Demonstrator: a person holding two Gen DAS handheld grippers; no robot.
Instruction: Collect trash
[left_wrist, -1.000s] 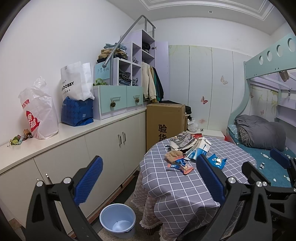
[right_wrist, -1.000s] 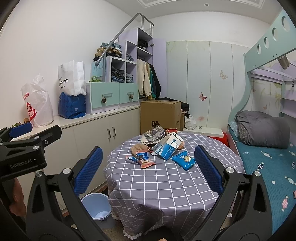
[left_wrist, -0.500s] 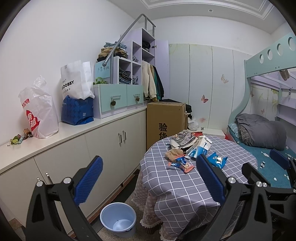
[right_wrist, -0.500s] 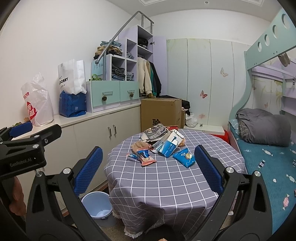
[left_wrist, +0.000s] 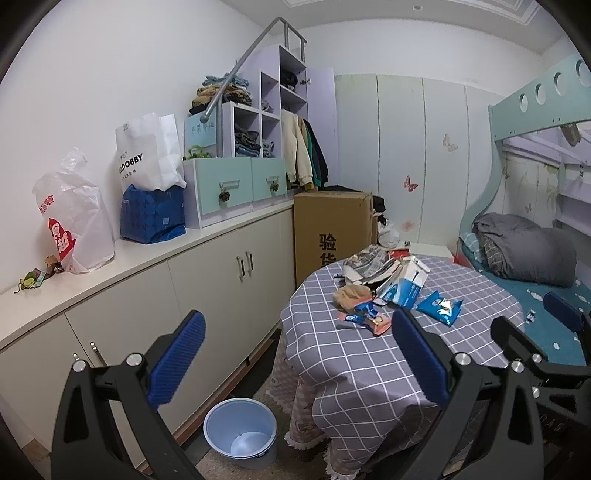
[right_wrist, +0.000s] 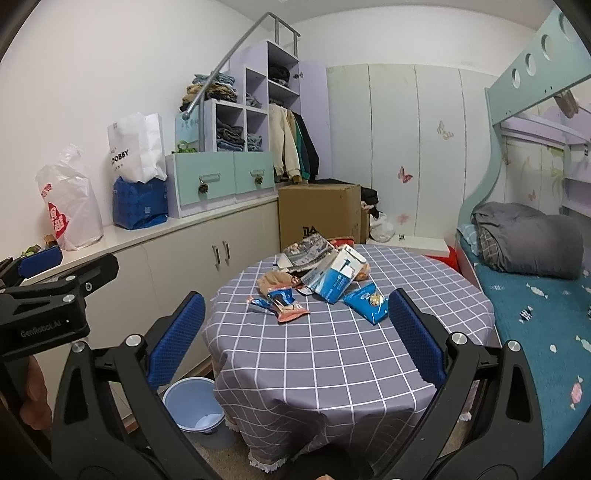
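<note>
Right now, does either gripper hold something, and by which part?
Nothing is held. The left gripper and right gripper are both open and empty.

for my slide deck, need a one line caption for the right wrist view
Open right gripper faces snack wrappers and a carton on a checked round table, blue bin below.

Both views have edged nearer the table (right_wrist: 332, 354) (slightly), its trash pile (right_wrist: 317, 280) looming larger.
</note>
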